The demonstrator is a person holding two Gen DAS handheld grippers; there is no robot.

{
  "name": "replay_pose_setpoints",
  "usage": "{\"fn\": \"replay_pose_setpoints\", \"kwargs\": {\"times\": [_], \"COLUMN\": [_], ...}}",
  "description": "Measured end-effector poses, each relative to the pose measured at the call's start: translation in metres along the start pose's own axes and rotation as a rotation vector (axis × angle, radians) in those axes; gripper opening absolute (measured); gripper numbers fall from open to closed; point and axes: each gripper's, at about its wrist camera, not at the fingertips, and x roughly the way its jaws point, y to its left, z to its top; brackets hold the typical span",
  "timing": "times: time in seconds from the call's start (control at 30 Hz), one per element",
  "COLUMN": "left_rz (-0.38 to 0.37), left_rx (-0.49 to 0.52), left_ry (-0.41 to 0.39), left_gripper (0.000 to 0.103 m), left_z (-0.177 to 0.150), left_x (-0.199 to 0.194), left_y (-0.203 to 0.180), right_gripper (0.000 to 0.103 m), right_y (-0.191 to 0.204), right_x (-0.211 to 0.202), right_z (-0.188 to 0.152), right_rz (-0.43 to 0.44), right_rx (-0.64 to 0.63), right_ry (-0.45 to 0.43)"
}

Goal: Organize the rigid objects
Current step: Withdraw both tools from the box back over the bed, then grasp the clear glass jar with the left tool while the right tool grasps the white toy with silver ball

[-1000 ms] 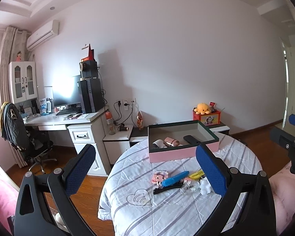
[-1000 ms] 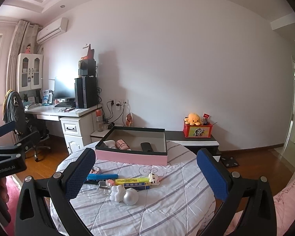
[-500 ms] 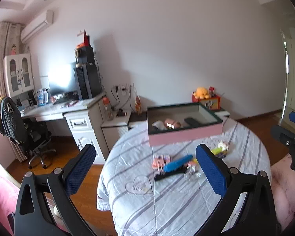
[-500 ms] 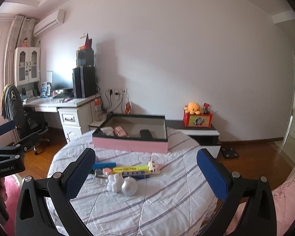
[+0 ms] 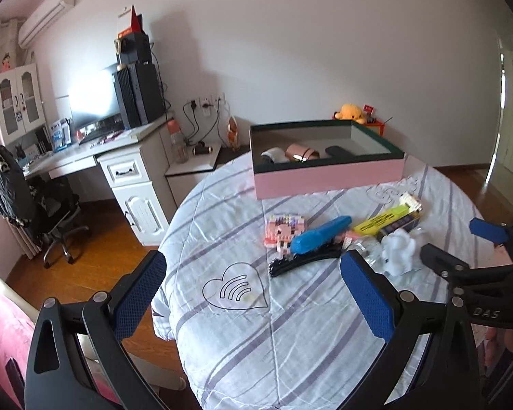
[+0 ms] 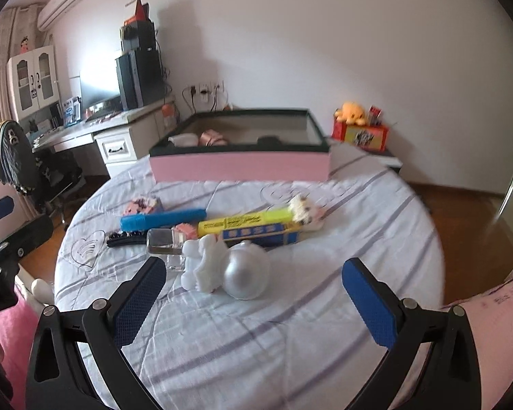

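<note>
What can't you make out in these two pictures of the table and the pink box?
- Box contents: in both views the near wall hides the floor; only the tops of a pink roll, a white item and a dark one show.
- Left view: the left tongs' pad covers part of the clear bottle.
- Right view: motion blur smears the box and the print on the yellow pack.
- Desk clutter: too small to identify.

We count one pink box beyond our grippers, with three things showing inside it. Before it on the cloth lie one blue stapler, one black comb, one yellow box, one dark blue box, one silver ball, one white figure, one clear bottle and two brick toys.
</note>
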Motion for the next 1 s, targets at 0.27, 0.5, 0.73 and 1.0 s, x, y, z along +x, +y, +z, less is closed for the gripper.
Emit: {"fn": "replay_pose_setpoints", "kwargs": {"times": [0.27,0.5,0.73,1.0], "left_rz": [-0.002,-0.028,-0.092,-0.128], "left_rx": [0.007,0.014,0.036,0.065], "left_ry": [0.045,0.066,0.096,0.151], "left_gripper": [0.103,0.103,0.103,0.103], "left_z": [-0.005,-0.004,-0.004,-0.005], "left_x": [0.022,0.033,0.046,0.071], "left_y": [0.003,-0.006,-0.038,-0.081], "right_gripper": [0.103,0.074,0.074,0.074], "right_y": [0.01,0.001,-0.02,-0.058], "right_x": [0.042,0.056,0.049,0.046], "right_z": [0.002,-0.002,-0.003,-0.003], "right_rz": [0.026,0.116,0.062,0.023], "right_rx": [0.008,0.034,0.003,0.025], "right_ry": [0.067,0.116,0.098,0.079]}}
